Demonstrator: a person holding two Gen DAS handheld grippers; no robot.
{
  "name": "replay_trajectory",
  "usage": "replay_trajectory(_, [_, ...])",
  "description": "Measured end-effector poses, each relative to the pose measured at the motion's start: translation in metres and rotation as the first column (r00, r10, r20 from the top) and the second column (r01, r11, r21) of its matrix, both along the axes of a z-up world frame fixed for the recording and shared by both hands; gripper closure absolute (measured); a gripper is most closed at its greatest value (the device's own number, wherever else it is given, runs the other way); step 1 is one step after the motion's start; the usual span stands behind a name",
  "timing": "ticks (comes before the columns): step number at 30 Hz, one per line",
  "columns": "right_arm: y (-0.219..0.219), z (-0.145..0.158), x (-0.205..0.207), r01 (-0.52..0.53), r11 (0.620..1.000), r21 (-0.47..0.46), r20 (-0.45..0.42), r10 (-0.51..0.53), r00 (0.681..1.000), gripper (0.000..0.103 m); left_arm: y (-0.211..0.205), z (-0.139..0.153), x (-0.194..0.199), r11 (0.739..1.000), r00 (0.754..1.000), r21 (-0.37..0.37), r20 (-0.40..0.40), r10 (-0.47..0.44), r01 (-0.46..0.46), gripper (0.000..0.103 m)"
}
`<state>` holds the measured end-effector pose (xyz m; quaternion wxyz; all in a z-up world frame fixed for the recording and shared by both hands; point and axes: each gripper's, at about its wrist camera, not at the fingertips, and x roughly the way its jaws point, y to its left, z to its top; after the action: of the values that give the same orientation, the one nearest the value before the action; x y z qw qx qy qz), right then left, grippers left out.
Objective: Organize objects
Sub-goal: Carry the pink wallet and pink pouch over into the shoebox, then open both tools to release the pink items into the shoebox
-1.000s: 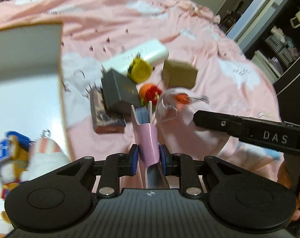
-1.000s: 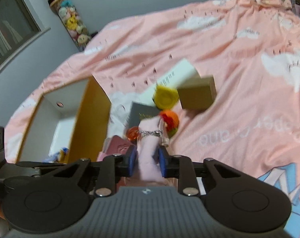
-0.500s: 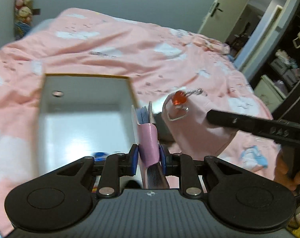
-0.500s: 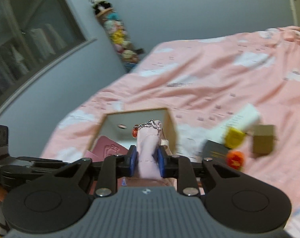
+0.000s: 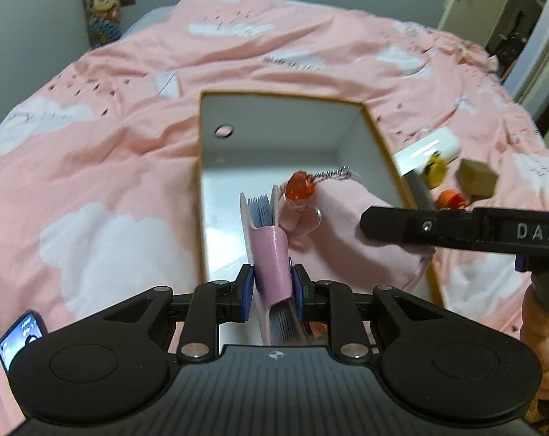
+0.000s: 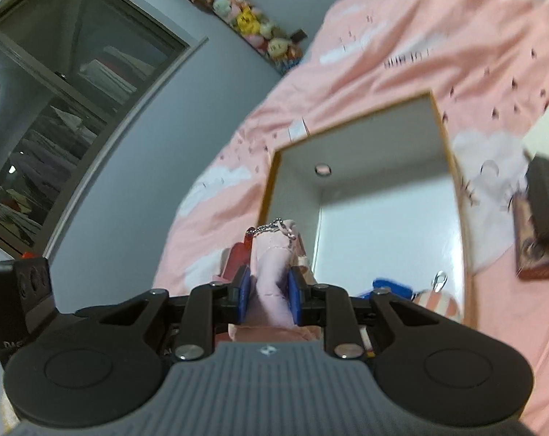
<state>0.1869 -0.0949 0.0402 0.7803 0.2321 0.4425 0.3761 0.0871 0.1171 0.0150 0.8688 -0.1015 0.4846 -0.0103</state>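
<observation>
1. left wrist view: the left tool (image 5: 272,287) is clamped on a pink card holder (image 5: 271,254), held upright over the near end of the white box (image 5: 209,189) on the bed (image 5: 93,167). the right tool (image 5: 412,227) reaches in from the right, touching a pink pouch (image 5: 350,232) with an orange charm (image 5: 299,189).
2. right wrist view: the right tool (image 6: 269,299) grips the pouch (image 6: 272,265) – at the box's (image 6: 456,189) near left corner; small toys (image 6: 430,298) lie inside.

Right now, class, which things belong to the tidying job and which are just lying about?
In hand: pink notebook in left claw; pink pouch in right claw; white box.
Lying about: plush toys; phone.
</observation>
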Motion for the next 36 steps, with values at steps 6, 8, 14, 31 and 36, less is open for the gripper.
replay_trajectory(6, [0.016, -0.030, 0.001, -0.020, 1.000, 0.008, -0.087, 0.021, 0.996, 0.079, 0.003, -0.012, 0.000, 1.000, 0.998, 0.018, -0.068, 0.013, -0.012, 0.078])
replay_trajectory(8, [0.020, -0.040, 0.002, -0.024, 1.000, 0.013, -0.109, 0.025, 0.994, 0.079, 0.004, -0.016, -0.001, 1.000, 0.996, 0.020, -0.086, 0.017, -0.015, 0.078])
replay_trajectory(14, [0.031, -0.056, -0.002, -0.043, 0.999, -0.023, -0.091, 0.040, 0.995, 0.079, 0.004, -0.032, 0.003, 0.999, 0.988, 0.031, -0.150, 0.027, -0.022, 0.078])
replay_trajectory(31, [0.039, -0.078, -0.008, -0.051, 0.995, -0.081, -0.146, 0.039, 0.989, 0.079, -0.006, -0.038, 0.008, 0.996, 0.982, 0.090, -0.188, 0.004, 0.014, 0.072])
replay_trajectory(36, [0.038, -0.078, -0.009, -0.056, 0.995, -0.084, -0.150, 0.043, 0.988, 0.078, -0.002, -0.036, 0.007, 0.997, 0.982, 0.081, -0.187, -0.002, 0.017, 0.063])
